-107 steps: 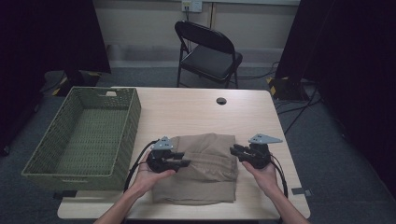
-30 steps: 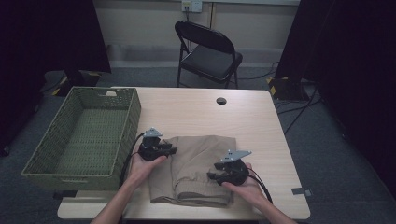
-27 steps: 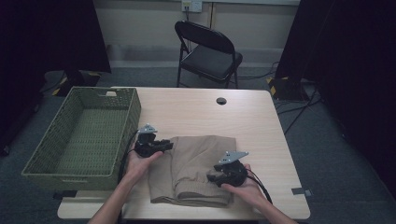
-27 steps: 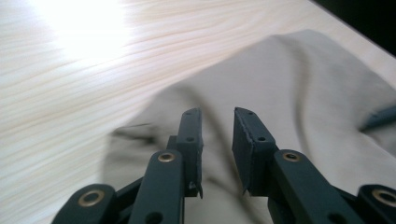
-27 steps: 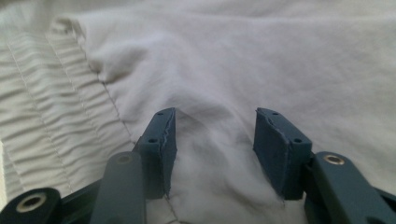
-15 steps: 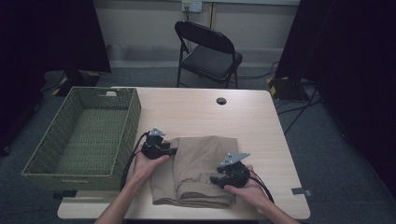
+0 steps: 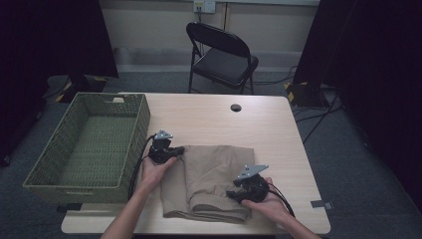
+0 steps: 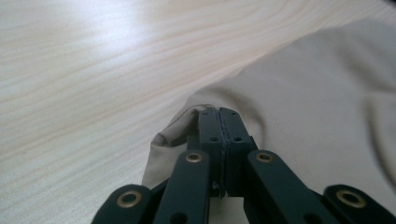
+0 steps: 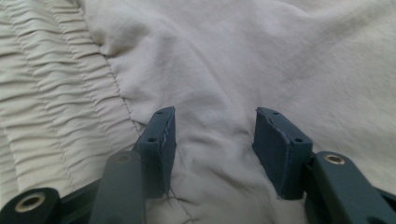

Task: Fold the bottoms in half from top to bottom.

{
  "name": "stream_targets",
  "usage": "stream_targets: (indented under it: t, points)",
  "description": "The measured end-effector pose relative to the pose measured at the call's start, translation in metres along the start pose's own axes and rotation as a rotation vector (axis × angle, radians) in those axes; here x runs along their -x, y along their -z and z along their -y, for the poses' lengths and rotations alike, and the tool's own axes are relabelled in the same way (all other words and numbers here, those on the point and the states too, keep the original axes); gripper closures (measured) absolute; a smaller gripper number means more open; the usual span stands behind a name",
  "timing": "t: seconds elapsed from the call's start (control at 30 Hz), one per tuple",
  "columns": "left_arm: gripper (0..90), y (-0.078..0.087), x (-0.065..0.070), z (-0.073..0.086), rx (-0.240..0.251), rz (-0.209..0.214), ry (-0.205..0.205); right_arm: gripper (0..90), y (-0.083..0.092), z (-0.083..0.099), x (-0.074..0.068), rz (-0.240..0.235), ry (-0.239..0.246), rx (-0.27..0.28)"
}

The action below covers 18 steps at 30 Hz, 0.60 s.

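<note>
The folded tan shorts (image 7: pixel 209 181) lie on the tabletop (image 7: pixel 259 124), at about six o'clock from its middle, with the green basket (image 7: pixel 89 144) at nine o'clock. The left tool (image 7: pixel 175 151) has just pinched shut on the shorts' top left edge. The right tool (image 7: pixel 234 195) rests half open on the cloth near the waistband, gripping nothing.
</note>
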State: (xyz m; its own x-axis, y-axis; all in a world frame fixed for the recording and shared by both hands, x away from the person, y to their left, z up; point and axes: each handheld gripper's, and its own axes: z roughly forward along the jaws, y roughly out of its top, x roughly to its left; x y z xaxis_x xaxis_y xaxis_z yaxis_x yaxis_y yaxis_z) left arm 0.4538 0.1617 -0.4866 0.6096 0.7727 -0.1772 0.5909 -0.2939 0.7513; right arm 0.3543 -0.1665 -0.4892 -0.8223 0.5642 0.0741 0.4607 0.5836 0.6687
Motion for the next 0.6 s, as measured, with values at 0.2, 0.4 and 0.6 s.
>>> stream_targets:
  t: [0.2, 0.4, 0.6]
  points:
    - [78.5, -0.003, -0.001, 0.007, -0.037, 0.004, -0.001, 41.6, 0.003, 0.000, 0.002, 0.005, -0.018, 0.021]
    - [71.2, 0.021, 0.010, -0.004, 0.031, 0.060, -0.028, 47.2, 0.012, -0.013, 0.014, 0.036, -0.072, 0.134]
    - [78.5, 0.019, 0.041, -0.001, 0.035, 0.216, -0.086, 60.5, 0.002, -0.028, 0.025, 0.082, -0.068, 0.139]
